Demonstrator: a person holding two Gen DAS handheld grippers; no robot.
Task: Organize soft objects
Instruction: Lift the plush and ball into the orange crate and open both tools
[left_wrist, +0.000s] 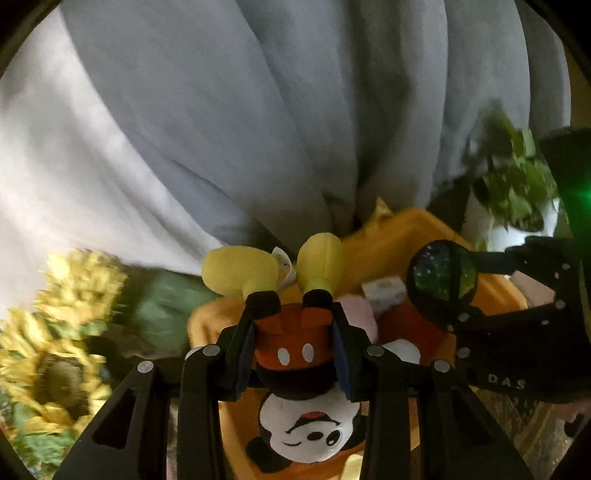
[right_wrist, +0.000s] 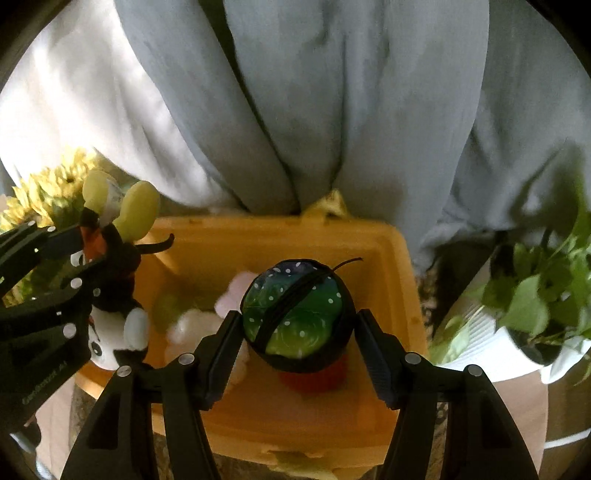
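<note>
Toys fill both your claws. Your left gripper (left_wrist: 293, 341) clamps a mouse plush (left_wrist: 295, 354) upside down by its red shorts, above the orange bin (right_wrist: 391, 258). Your right gripper (right_wrist: 297, 343) squeezes a dotted green ball (right_wrist: 295, 317) over the bin's middle, above a red cup (right_wrist: 314, 380) and pale plush pieces (right_wrist: 192, 328).
</note>
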